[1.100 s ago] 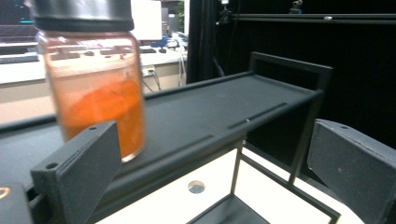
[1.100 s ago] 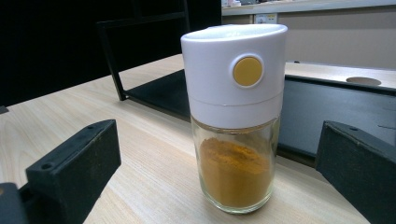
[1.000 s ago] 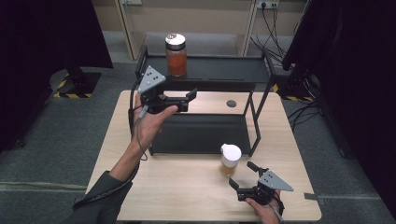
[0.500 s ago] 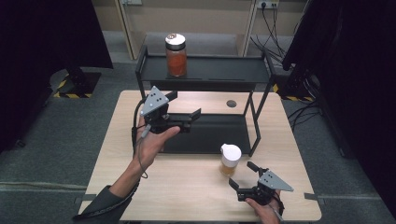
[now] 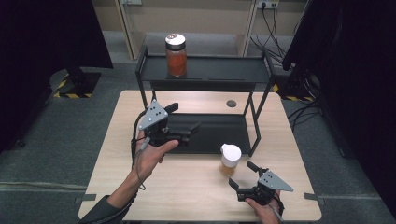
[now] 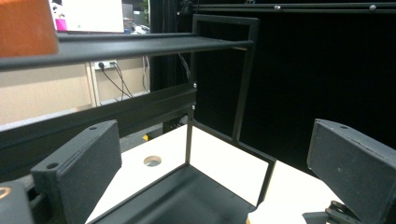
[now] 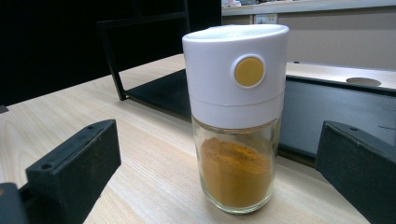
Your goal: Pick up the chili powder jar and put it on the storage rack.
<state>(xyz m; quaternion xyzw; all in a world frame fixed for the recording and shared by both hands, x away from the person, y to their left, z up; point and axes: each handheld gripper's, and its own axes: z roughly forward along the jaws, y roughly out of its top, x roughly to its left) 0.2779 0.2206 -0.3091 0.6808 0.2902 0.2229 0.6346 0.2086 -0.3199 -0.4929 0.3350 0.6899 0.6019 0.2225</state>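
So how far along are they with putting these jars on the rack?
One red jar already stands on the top shelf of the rack. The left gripper hangs open and empty over the lower shelf. The right gripper, open, points at the yellow spice jar, which stands untouched on the table. Grasping it and shelving it look like what's left.

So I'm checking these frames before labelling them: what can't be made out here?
- Red jar, left gripper view: cut off by the top-left edge and blurred; lid out of frame.
- Spice jar, high view: the yellow button doesn't show from above.
- Spice jar, left gripper view: the lower edge cuts it off.
- Right gripper, high view: the holding hand runs off the bottom edge.
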